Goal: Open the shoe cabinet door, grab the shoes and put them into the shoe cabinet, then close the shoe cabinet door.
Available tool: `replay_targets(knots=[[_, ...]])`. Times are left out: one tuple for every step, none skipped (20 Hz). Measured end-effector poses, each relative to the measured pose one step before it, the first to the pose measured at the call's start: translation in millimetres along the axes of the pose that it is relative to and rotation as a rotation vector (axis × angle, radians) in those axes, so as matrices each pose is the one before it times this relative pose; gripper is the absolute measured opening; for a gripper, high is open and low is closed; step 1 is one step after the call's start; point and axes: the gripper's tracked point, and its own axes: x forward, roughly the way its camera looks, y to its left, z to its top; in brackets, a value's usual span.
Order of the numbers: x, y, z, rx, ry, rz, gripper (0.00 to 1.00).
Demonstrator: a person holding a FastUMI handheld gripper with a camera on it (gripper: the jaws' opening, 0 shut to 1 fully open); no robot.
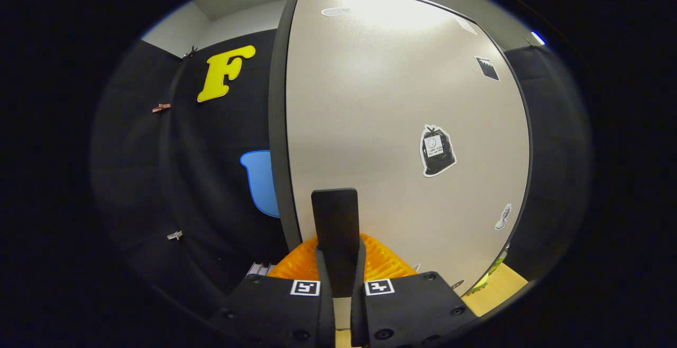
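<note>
Opening step: gripper pinching the flat black door handle on the big pale grey cabinet door; next, probably pulling it wider open

We can read no words here. The sticker on the cabinet door, beyond the closed fingers, has print too small to read.

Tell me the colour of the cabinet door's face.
Pale beige with a dark edge, on the cabinet door in the gripper view; the gripper is shut.
</note>
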Motion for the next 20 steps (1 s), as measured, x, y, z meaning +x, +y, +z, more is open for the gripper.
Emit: replay_targets(knots=[[-3.76, 0.29, 0.78, -0.00104, 0.00330, 0.00504, 0.16], [-4.90, -0.02, -0.04, -0.00207, 0.00726, 0.00688, 0.16], [-6.68, 0.03, 1.39, 0.00224, -0.00128, 0.00750, 0.16], [-7.30, -0.38, 1.46, 0.00243, -0.00157, 0.00688, 0.16], [-8.86, -0.29, 2.07, 0.00109, -0.00427, 0.00605, 0.16], [-8.79, -1.13, 2.59, -0.00362, -0.00612, 0.00436, 0.16], [-11.30, -1.82, -0.44, -0.00550, 0.00030, 0.00319, 0.16], [-11.24, -4.62, -0.48, -0.00380, -0.00146, 0.00200, 0.16], [-8.78, -3.74, 0.02, -0.00276, 0.00348, 0.00244, 0.16], [-8.41, -4.82, 0.95, 0.00186, 0.00307, 0.00581, 0.16], [-8.85, -3.91, 0.51, 0.00380, 0.00286, 0.00674, 0.16], [-8.80, -3.96, 0.86, 0.00230, -0.00134, 0.00728, 0.16], [-9.99, -3.91, 0.48, 0.00351, 0.00207, 0.00826, 0.16], [-8.82, -3.82, -0.14, 0.00118, 0.00239, 0.00801, 0.16], [-7.98, -4.84, 0.19, -0.00235, 0.00209, 0.01063, 0.16], [-7.87, -4.31, -0.39, -0.00274, 0.00377, 0.01502, 0.15], [-8.40, -4.59, -0.44, -0.00541, 0.00721, 0.01507, 0.15], [-9.34, -5.68, 0.22, -0.00398, 0.00284, 0.01547, 0.15], [-6.81, -4.52, 0.52, -0.00388, 0.00680, 0.01650, 0.15], [-9.29, -5.85, -0.18, -0.00390, 0.00227, 0.01718, 0.15]])
